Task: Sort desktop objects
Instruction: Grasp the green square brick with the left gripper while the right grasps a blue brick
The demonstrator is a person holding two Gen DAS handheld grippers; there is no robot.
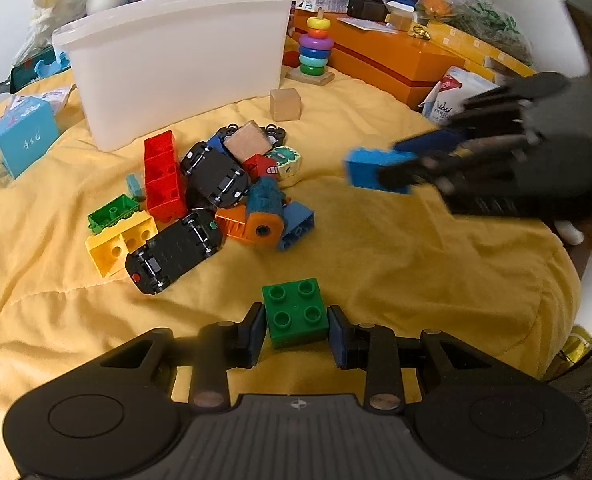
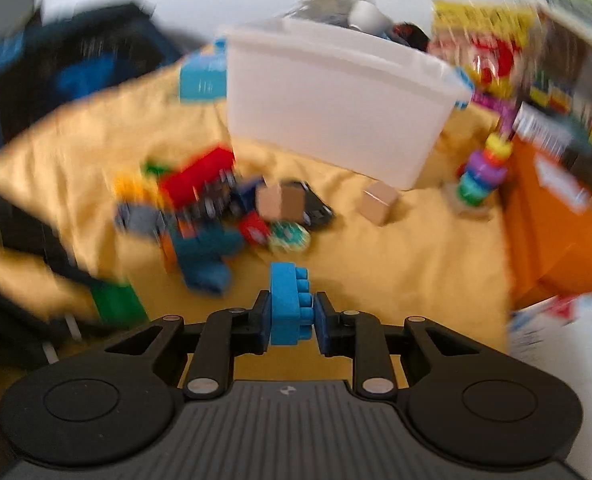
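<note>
My left gripper point(image 1: 296, 326) is shut on a green four-stud brick point(image 1: 294, 312), held just above the yellow cloth point(image 1: 396, 260). My right gripper point(image 2: 292, 314) is shut on a light blue brick point(image 2: 290, 300), gripped edge-on with its studs facing right. The left wrist view also shows that right gripper point(image 1: 404, 164), blurred at the right, with the blue brick point(image 1: 372, 168) in the air. A pile of toys point(image 1: 200, 192) lies mid-cloth: red, yellow, green, orange and blue bricks, upturned black toy cars and a wooden cube. Behind the pile stands a white plastic bin point(image 1: 176, 60).
A wooden cube point(image 1: 285, 104) sits alone near the bin. A ring-stacking toy point(image 1: 316, 46) and an orange box point(image 1: 396, 64) stand at the back right. A light blue box point(image 1: 24, 140) is at the left. Clutter lines the far edge.
</note>
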